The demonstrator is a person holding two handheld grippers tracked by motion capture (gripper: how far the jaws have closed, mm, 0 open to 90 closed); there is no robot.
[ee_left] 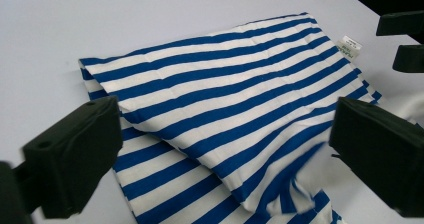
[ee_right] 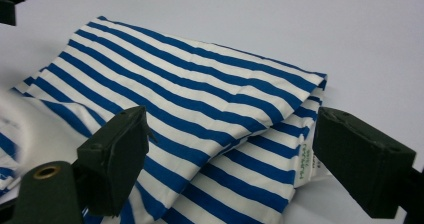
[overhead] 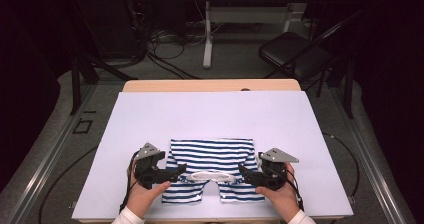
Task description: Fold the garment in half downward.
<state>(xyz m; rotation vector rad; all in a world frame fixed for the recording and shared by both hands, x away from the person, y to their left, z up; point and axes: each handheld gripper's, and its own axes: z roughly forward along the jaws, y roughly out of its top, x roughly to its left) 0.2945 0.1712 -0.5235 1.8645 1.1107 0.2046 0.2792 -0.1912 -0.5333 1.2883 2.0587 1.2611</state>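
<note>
A blue-and-white striped garment (overhead: 212, 156) lies folded on the white board (overhead: 210, 111), its white neckband (overhead: 212, 175) toward the front edge. A hand holds my left gripper (overhead: 180, 170) at the garment's left front, with the tips right at the cloth. My right gripper (overhead: 244, 170) mirrors it at the right front. In the left gripper view the gripper (ee_left: 225, 154) stands open over the striped folds (ee_left: 225, 84), and the other gripper (ee_left: 402, 39) shows at the top right. In the right gripper view the gripper (ee_right: 240, 159) is open above the cloth (ee_right: 190, 89), close to a small label (ee_right: 305, 166).
The board rests on a wooden table (overhead: 210, 85). Behind it stand a black folding chair (overhead: 295, 51) and another table's white leg (overhead: 207, 39), with cables on the floor. Bare board surrounds the garment on the left, right and far sides.
</note>
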